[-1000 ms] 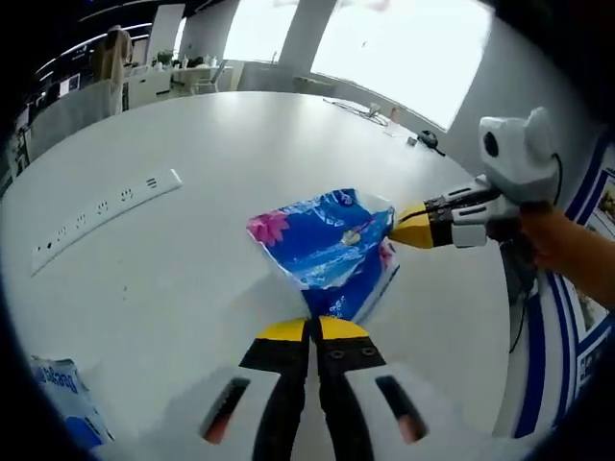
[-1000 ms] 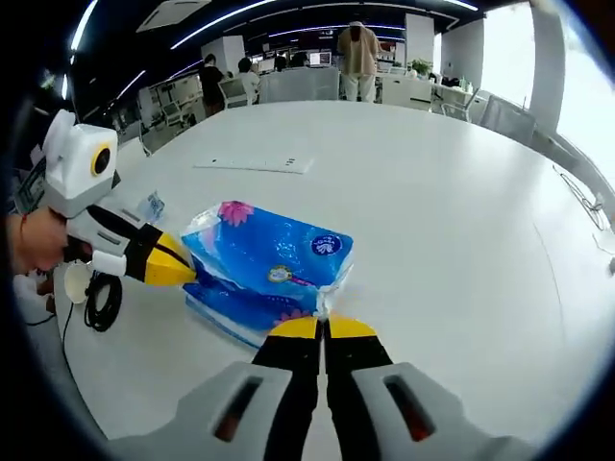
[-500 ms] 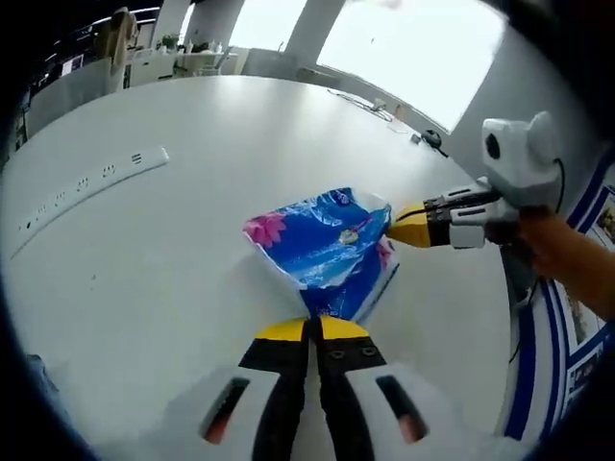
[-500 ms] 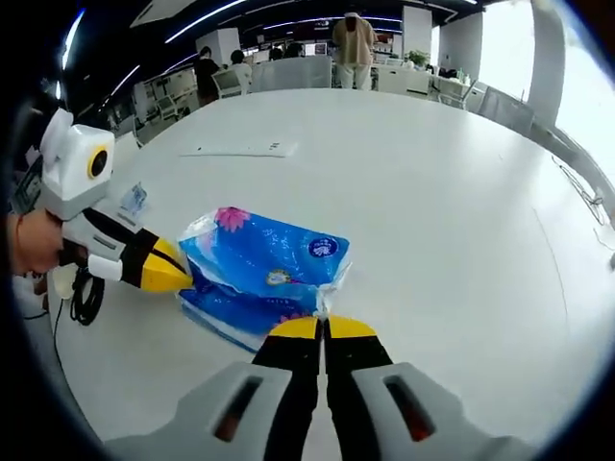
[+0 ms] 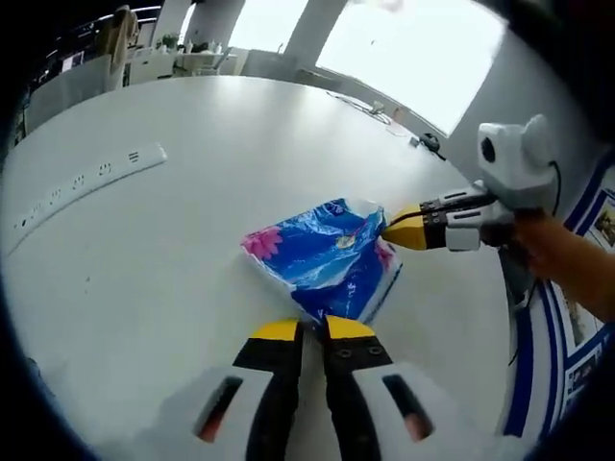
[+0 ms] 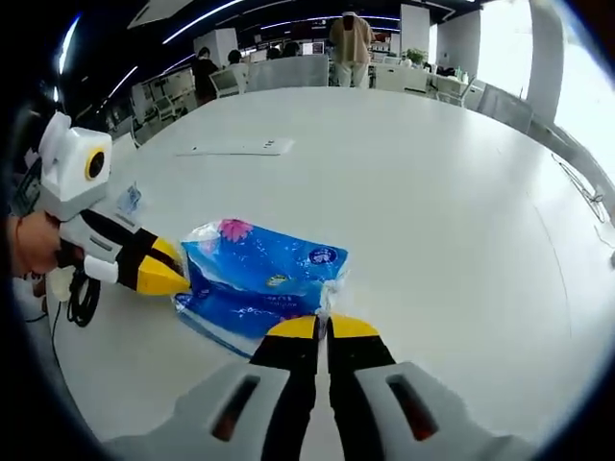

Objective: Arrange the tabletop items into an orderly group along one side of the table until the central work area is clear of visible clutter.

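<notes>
1. Where the blue tissue pack [image 5: 327,257] lies on the white table [image 5: 173,230], it sits near the edge closest to the person, flat on the surface, its flowered end turned toward the table's middle.
2. Seen in the left gripper view, the left tongs [image 5: 313,329] rise from the bottom with their yellow tips slightly parted, a narrow gap between them, just at the pack's near corner; whether they touch the wrapper cannot be told.
3. From the right of that view, the right tongs [image 5: 386,230] come in held by a hand [image 5: 553,252], their yellow tips pressed together against the pack's far end.
4. Looking through the right gripper view, the right tongs [image 6: 323,327] show their tips almost closed, a thin slit between them, at the crinkled plastic edge of the tissue pack [image 6: 259,283]; they appear to pinch the wrapper.
5. Entering the same view from the left, the left tongs [image 6: 178,279] have their yellow tip close against the pack's other end.
6. Farther across the table lies a white power strip [image 5: 82,184], well apart from the pack.
7. Beyond the left tongs in the right gripper view, a small blue-and-white packet [image 6: 128,200] rests on the table.
8. Behind the table, people [image 6: 351,43] stand among office desks.
</notes>
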Tool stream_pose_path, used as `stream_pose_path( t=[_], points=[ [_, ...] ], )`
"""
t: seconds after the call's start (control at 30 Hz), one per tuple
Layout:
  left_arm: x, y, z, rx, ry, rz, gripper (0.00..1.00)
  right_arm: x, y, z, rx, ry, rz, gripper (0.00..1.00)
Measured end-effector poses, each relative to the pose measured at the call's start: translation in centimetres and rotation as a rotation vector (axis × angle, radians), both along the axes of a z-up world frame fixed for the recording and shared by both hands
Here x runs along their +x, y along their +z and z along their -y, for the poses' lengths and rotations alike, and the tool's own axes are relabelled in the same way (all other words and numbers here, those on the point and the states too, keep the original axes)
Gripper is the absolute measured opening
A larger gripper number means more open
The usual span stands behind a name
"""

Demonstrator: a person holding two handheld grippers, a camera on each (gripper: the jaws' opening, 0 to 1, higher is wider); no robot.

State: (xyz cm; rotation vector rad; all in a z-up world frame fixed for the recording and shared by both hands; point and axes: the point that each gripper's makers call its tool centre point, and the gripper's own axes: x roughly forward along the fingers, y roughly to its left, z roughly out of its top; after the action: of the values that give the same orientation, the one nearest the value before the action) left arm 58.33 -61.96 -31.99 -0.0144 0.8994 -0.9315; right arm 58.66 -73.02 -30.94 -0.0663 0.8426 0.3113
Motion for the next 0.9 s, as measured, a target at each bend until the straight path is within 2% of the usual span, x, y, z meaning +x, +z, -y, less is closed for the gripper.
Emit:
stream_pose_path(
  t=[0.17, 0.5, 0.9],
  points=[
    [-0.3, 0.0, 0.2, -0.007, -0.009, -0.006, 0.16, -0.2, -0.3, 0.0, -0.005, -0.002, -0.007, 0.04],
    [-0.5, 0.2, 0.1, -0.017, -0.010, 0.008, 0.24, -0.4, -0.2, 0.1, -0.006, -0.014, 0.000, 0.14],
    [-0.3, 1.7, 0.0, -0.020, -0.029, 0.061, 0.32, -0.6, 1.0, 0.3, 0.005, -0.041, 0.035, 0.23]
  ],
)
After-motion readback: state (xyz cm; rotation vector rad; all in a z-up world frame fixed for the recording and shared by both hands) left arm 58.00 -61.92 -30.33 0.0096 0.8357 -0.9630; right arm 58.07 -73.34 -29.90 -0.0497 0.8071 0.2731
